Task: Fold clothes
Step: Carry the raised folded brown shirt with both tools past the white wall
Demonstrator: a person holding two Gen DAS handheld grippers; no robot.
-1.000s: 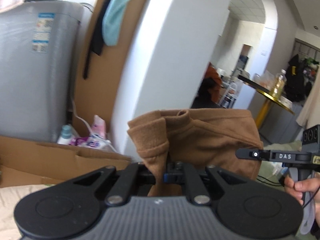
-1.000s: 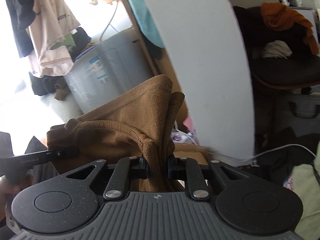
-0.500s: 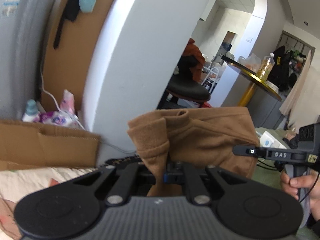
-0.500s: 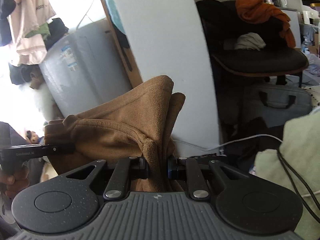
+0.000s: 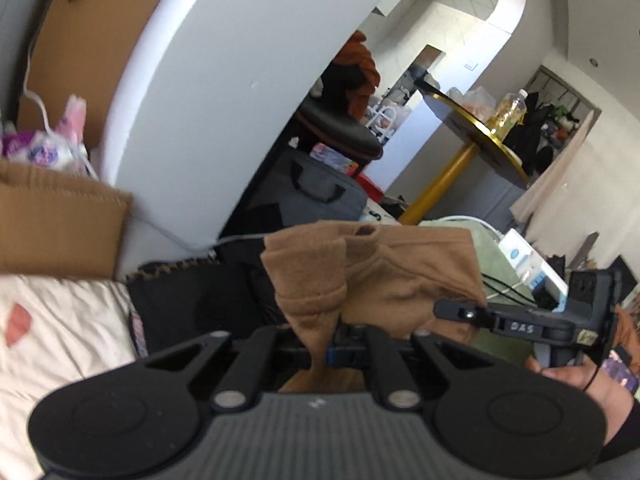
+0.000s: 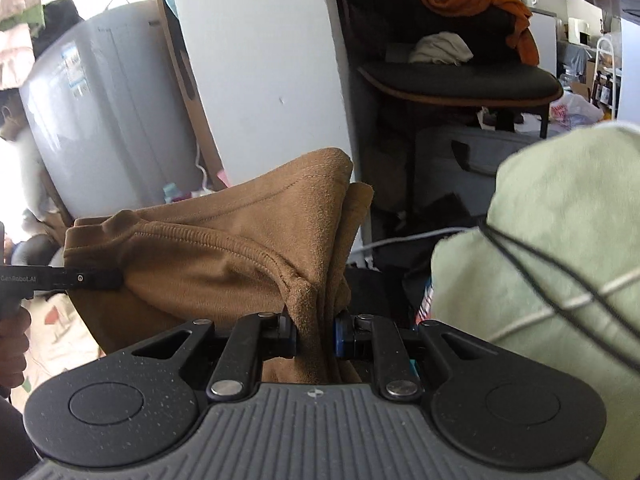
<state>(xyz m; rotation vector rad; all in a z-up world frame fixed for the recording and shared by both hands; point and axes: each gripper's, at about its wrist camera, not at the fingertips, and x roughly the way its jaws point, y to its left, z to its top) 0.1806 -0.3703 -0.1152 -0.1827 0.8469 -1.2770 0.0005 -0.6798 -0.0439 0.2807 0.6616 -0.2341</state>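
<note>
Brown garment [image 5: 384, 280] held up in the air, stretched between 2 claws: left claw [image 5: 326, 346] clamped on 1 bunched end, right claw [image 6: 316, 338] clamped on the other. Green cloth [image 6: 560, 232] just right.

brown garment [image 6: 224, 264]: lower part drops behind the right gripper [image 6: 316, 338] body, can't see where it ends
green cloth [image 6: 560, 248]: blurry, cut off by the right edge
hand [image 5: 580, 376]: on the far gripper, mostly out of view
bottle [image 5: 506, 110]: too small to read
</note>
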